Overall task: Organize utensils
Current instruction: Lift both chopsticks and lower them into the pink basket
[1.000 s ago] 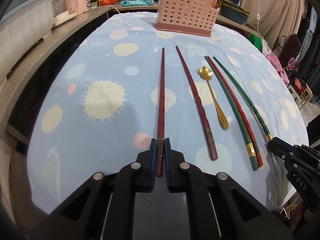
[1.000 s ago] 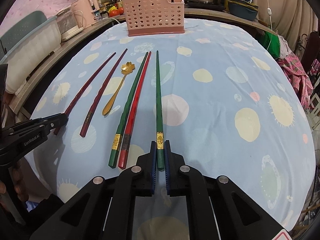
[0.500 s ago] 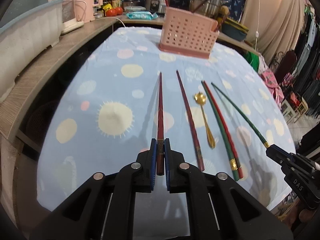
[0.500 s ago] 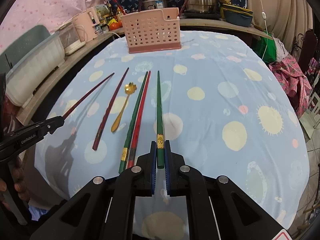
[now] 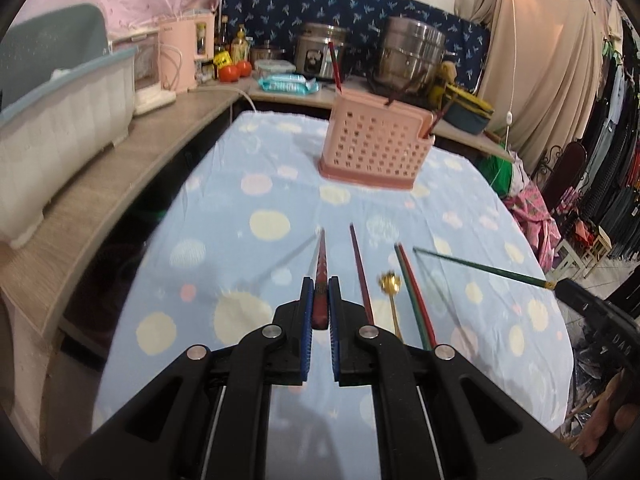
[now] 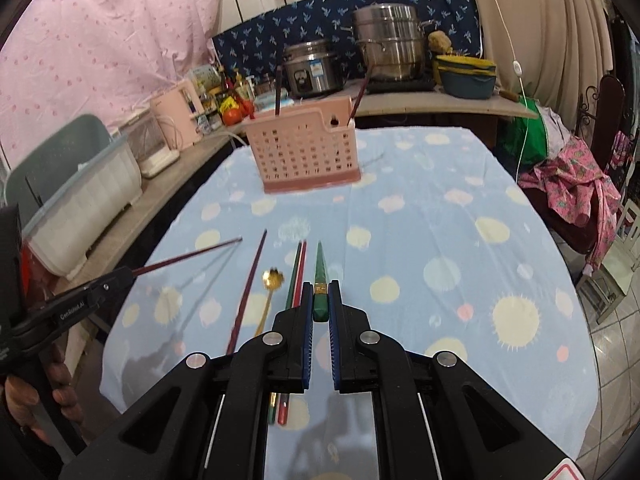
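Spreading across both views, the counter (image 5: 240, 216) wears a pale blue cloth with cream and pink spots. Toward its far end stands the pink perforated basket (image 5: 376, 148), upright, with two dark chopsticks poking out of its top; the right wrist view shows the same basket (image 6: 308, 156) from the other side.

Next in size come the two tools. The left tool (image 5: 319, 300) is clamped on the thick end of a dark red chopstick (image 5: 321, 264), which points forward, raised above the cloth, its shadow falling away to the left. In the right wrist view that same red chopstick (image 6: 188, 258) slants out from the left tool at the left edge, tip in the air. The right tool (image 6: 320, 300) is closed on the thick end of a green chopstick (image 6: 320, 276) with a gold band, likewise lifted and pointing toward the basket. From the left wrist view the green chopstick (image 5: 480, 268) runs out of the right tool (image 5: 560, 286) at the right edge, angled up off the cloth.

Lying flat on the cloth between the two held sticks are a second dark red chopstick (image 5: 360, 272), then a red and green pair (image 5: 412, 296) touching side by side. Smallest is the gold spoon (image 5: 392, 292), its flower-shaped bowl toward the basket, lying between the single red chopstick and the pair.
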The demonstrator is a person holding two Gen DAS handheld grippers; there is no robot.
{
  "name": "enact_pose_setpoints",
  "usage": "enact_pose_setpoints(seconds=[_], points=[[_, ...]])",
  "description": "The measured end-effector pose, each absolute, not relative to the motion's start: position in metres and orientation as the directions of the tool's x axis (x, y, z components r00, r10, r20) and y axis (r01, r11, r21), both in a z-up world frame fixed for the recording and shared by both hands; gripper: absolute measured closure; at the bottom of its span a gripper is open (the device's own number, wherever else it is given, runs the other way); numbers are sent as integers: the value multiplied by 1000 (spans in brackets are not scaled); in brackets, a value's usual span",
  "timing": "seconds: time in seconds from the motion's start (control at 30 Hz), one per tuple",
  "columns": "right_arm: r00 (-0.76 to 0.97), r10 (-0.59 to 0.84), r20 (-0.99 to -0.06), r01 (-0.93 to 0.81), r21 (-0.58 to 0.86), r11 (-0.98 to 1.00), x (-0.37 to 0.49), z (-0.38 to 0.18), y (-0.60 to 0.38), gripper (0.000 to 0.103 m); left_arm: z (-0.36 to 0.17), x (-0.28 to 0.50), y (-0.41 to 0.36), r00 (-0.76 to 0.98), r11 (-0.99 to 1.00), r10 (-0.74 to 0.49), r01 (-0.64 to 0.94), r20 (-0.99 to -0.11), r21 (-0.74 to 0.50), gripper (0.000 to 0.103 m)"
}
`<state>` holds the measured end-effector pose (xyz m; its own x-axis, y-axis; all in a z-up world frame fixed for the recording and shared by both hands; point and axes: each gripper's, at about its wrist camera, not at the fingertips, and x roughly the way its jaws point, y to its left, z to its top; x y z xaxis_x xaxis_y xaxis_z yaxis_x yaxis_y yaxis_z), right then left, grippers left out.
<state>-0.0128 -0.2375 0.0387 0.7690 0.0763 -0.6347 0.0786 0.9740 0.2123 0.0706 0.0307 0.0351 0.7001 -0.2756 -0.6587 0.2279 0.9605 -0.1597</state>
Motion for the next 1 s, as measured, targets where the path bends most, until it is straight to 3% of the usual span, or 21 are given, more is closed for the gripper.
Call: enact_pose_setpoints(seconds=[0.27,1.0], points=[[812,117,-571,71,297,952,8,75,-254,96,69,88,31,745,959,-283,236,-605,-157,96],[900,89,-426,65,334,940,83,145,-294,96,164,173,9,838,950,-312,262,-447,-171,96]])
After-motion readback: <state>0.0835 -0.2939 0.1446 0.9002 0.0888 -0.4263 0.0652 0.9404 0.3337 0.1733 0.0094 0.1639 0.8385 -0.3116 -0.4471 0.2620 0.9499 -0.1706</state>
